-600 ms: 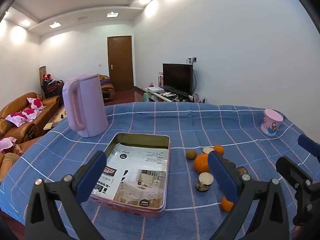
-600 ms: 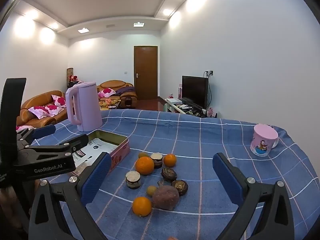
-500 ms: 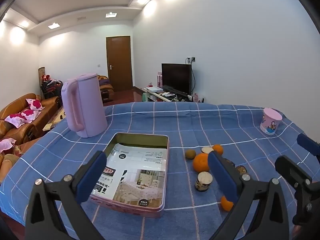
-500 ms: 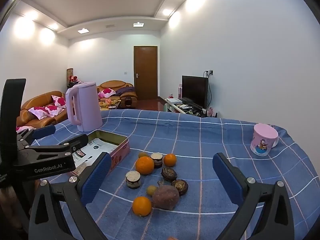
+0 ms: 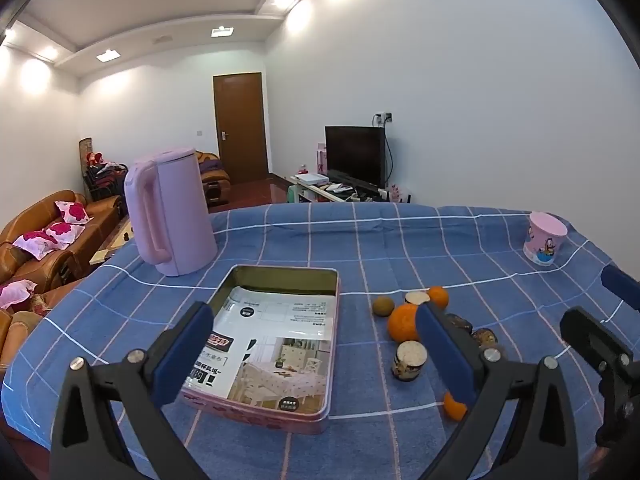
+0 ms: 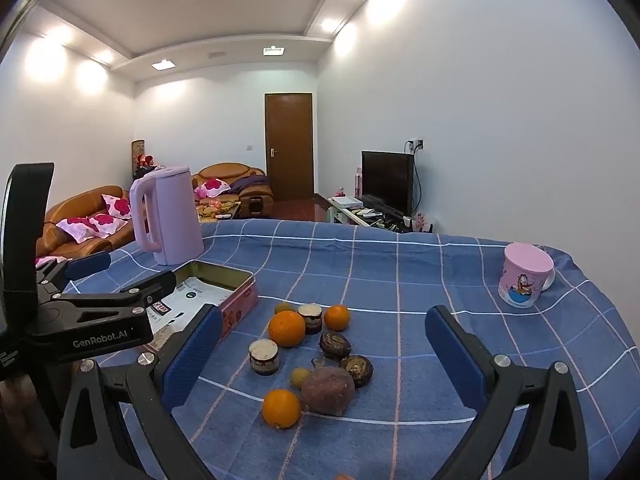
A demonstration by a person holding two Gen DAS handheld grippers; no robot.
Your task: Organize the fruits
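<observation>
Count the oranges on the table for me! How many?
3. The biggest orange sits nearest the tin, a smaller orange lies just behind it, and the nearest orange rests beside the purple-brown fruit. None seem hidden.

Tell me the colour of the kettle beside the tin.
The kettle is pale lilac-pink, clearest in the left wrist view.

Lilac kettle (image 5: 170, 212), pink mug (image 6: 524, 274) upright, well apart.

Both wrist cameras look slightly down across the blue checked worktop (image 5: 440, 240) toward the far door; left view sits nearer the pink rectangular tin (image 5: 280, 344), and both share the fruit cluster (image 6: 304, 344).
</observation>
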